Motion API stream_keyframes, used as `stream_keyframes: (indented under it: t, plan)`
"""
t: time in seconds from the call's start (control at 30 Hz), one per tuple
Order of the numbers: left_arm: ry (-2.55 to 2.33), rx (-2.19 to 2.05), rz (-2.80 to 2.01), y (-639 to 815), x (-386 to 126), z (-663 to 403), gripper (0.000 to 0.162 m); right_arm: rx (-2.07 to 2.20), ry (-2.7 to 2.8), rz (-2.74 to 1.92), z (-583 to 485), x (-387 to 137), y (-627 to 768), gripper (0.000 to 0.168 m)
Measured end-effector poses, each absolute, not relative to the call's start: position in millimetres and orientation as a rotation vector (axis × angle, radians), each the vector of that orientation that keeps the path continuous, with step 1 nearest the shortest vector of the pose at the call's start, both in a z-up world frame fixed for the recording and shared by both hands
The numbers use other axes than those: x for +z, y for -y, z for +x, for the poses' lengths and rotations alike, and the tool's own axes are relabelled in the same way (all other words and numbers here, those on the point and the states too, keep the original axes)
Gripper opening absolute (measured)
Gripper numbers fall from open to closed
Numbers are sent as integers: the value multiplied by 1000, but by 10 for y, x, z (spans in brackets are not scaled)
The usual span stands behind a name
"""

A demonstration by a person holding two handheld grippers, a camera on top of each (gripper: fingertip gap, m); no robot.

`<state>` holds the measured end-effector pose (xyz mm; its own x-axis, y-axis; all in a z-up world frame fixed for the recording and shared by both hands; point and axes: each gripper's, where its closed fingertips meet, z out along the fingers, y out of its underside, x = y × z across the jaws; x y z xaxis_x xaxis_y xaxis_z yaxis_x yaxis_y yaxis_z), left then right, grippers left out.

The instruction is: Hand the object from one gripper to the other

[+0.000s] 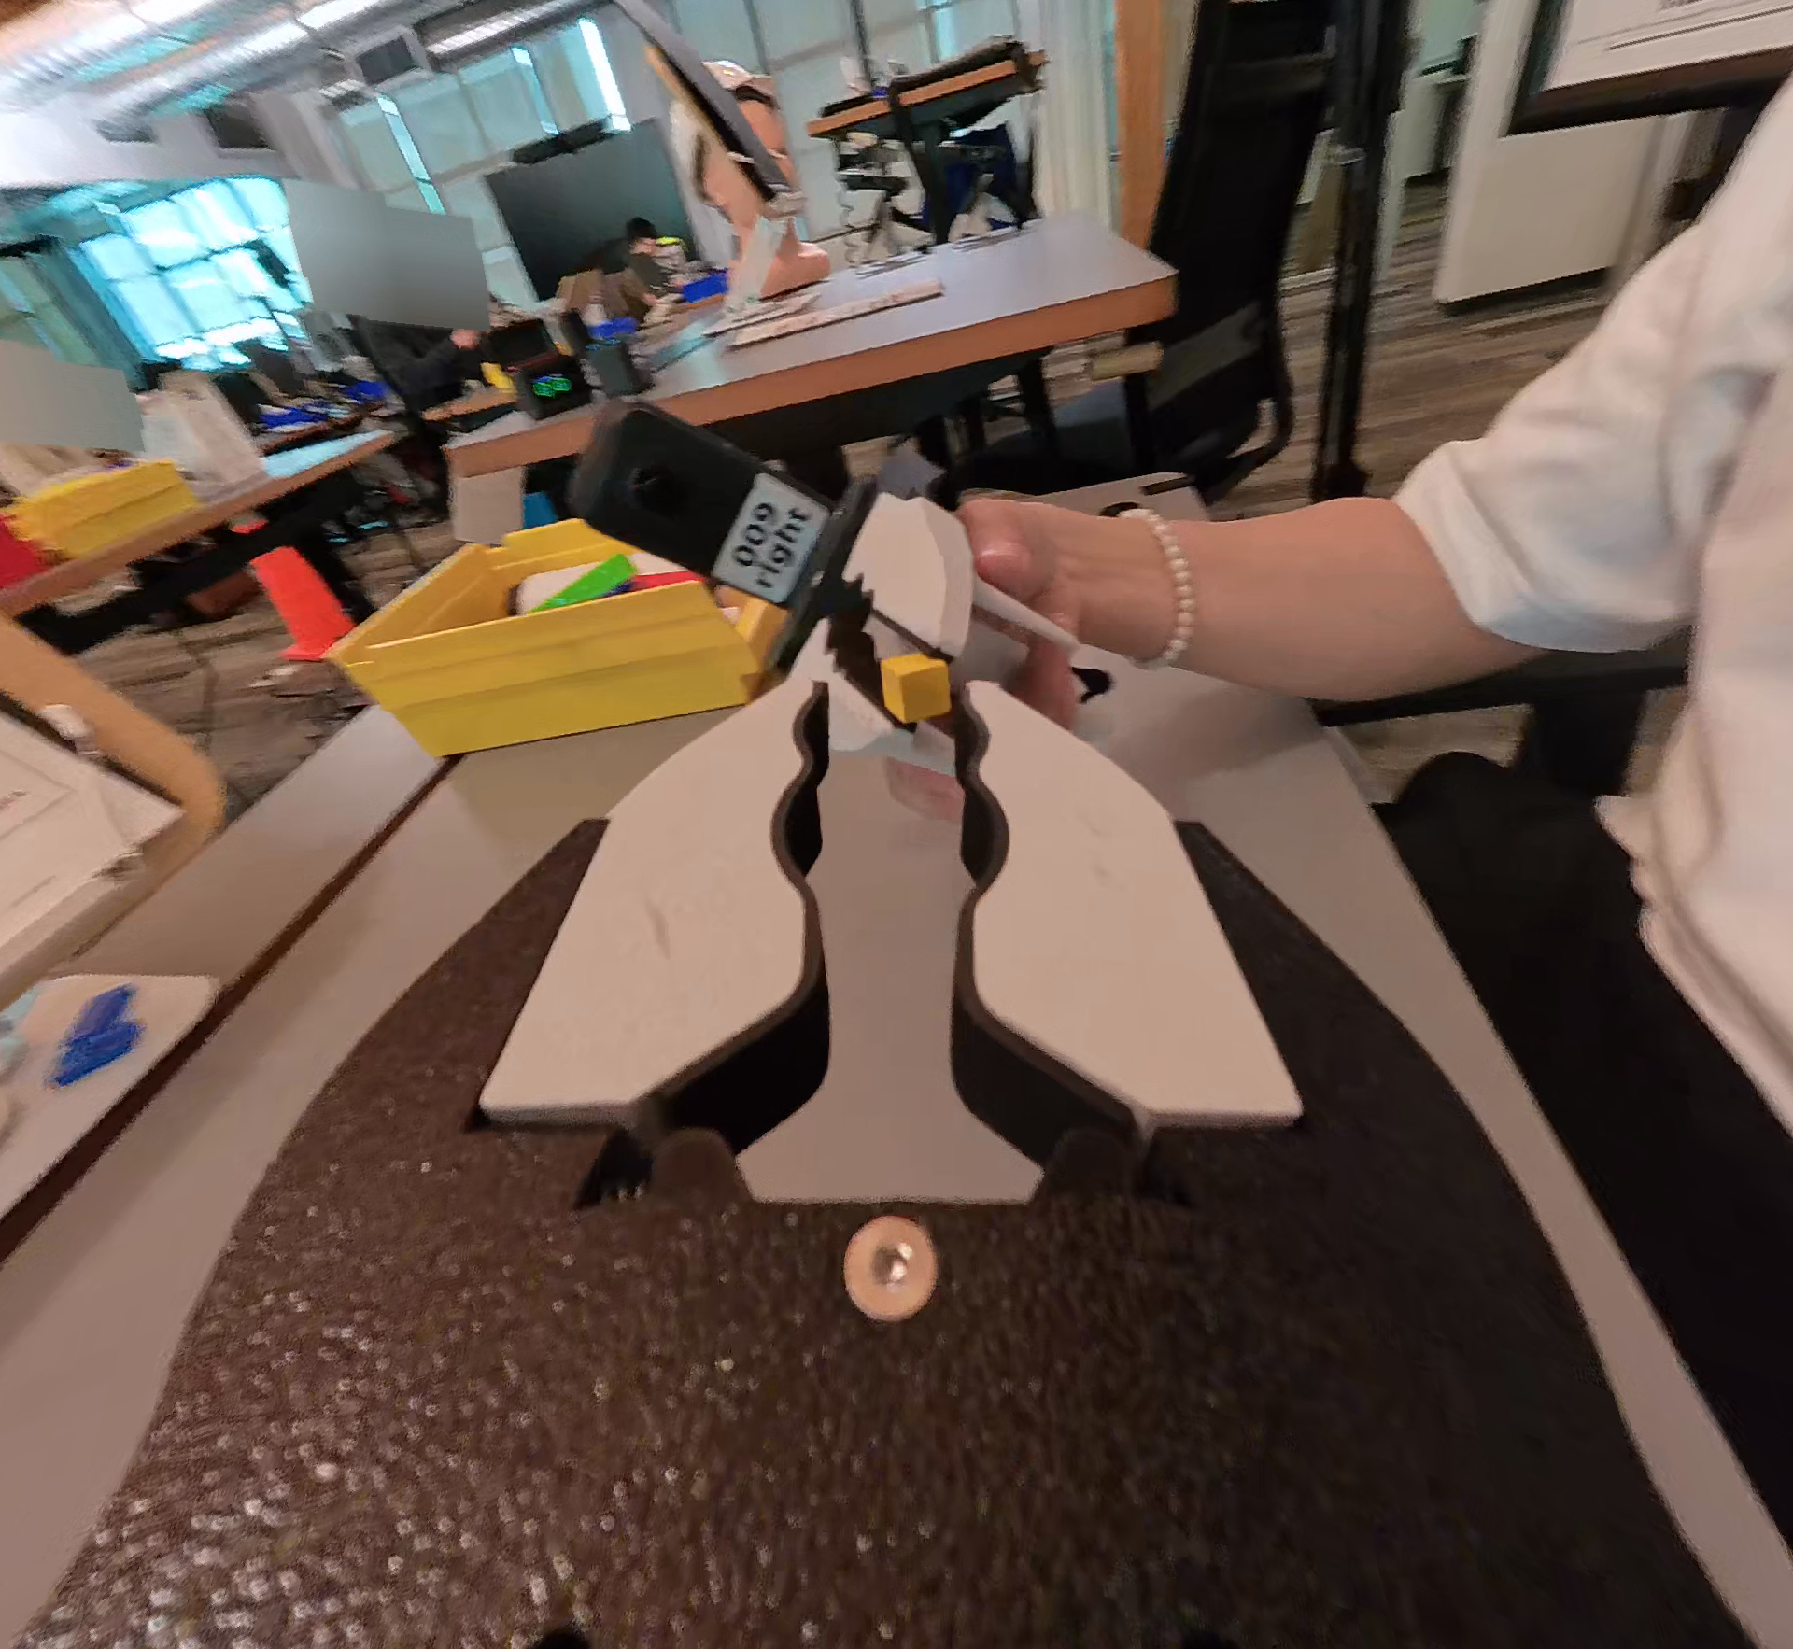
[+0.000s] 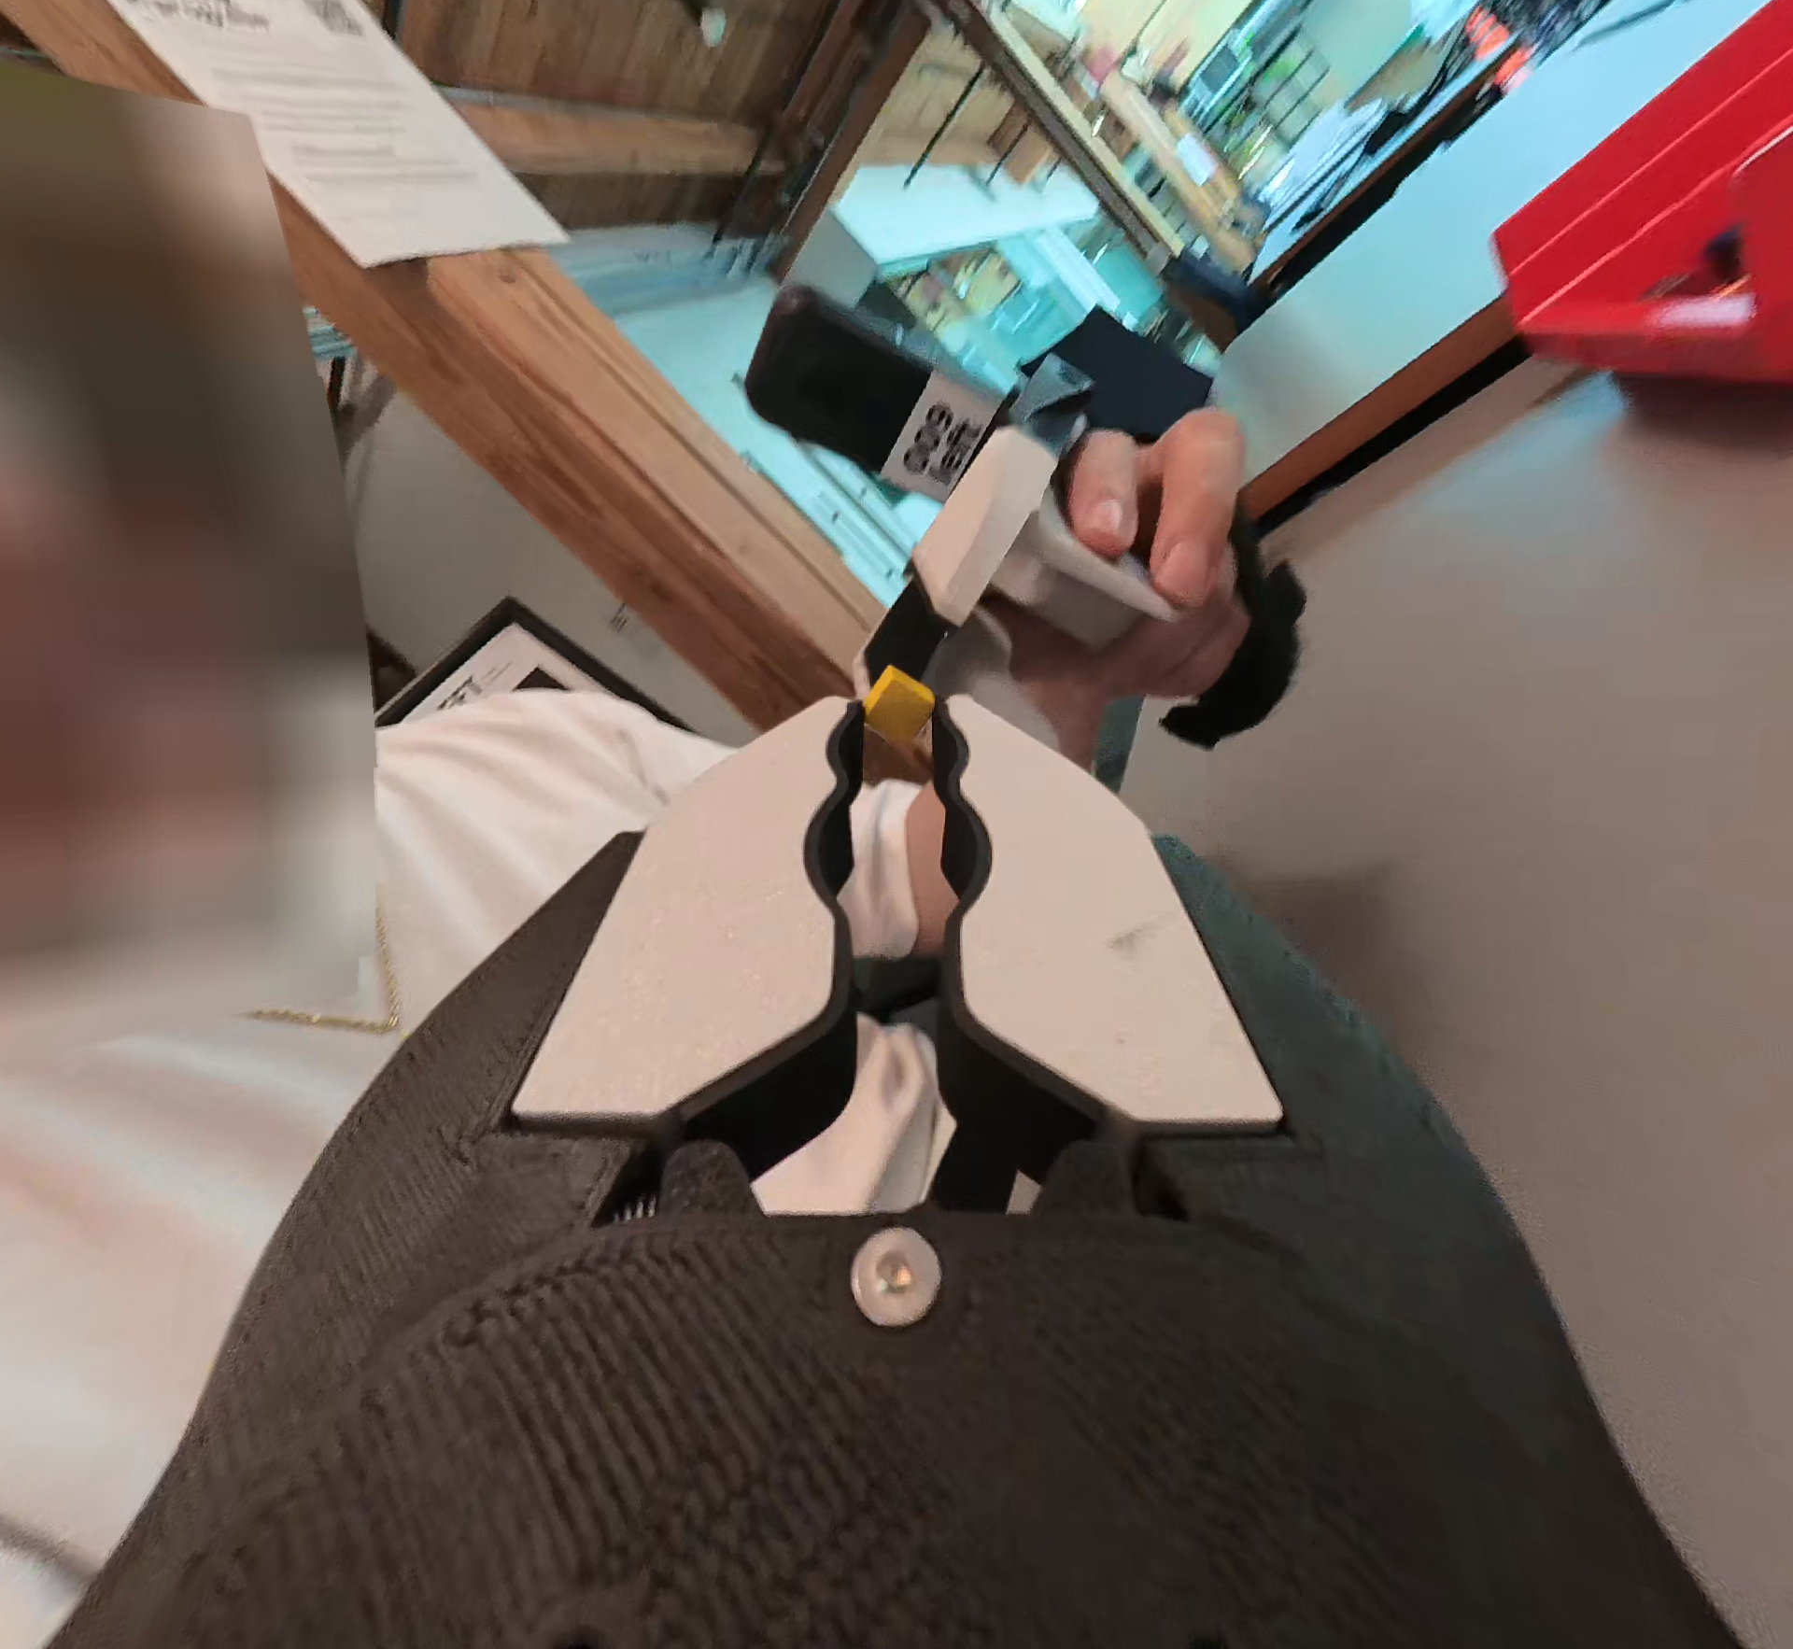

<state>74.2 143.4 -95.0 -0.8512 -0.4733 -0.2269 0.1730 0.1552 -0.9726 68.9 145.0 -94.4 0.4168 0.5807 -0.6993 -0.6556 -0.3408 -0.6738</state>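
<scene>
A small yellow cube [image 1: 915, 689] is held in the air above the grey table. In the right wrist view my right gripper [image 2: 897, 718] has both tips pressed on the cube [image 2: 897, 703]. In the left wrist view the right gripper [image 1: 873, 681] comes in from the upper left with the cube at its tips. My left gripper [image 1: 897, 710] is open, with one finger on each side of the cube and a gap on its left side. The left gripper [image 2: 897, 657] also shows in the right wrist view, reaching down to the cube from above.
A yellow bin [image 1: 543, 642] with coloured pieces stands on the grey table [image 1: 320, 846] just beyond the grippers. A red bin [image 2: 1649, 244] sits on the table. A person's arm in a white sleeve [image 1: 1514, 535] is at the right. An orange cone [image 1: 306, 603] stands on the floor. Only a small space, under 4 cm, lies between the two pairs of fingers.
</scene>
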Motion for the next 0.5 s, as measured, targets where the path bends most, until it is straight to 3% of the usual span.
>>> stream_keyframes:
  t: [0.5]
  plan:
    - [-2210, -1833, -135, -1334, -1180, 421, 17, 1382, 88, -1569, 354, -1159, -1389, 13]
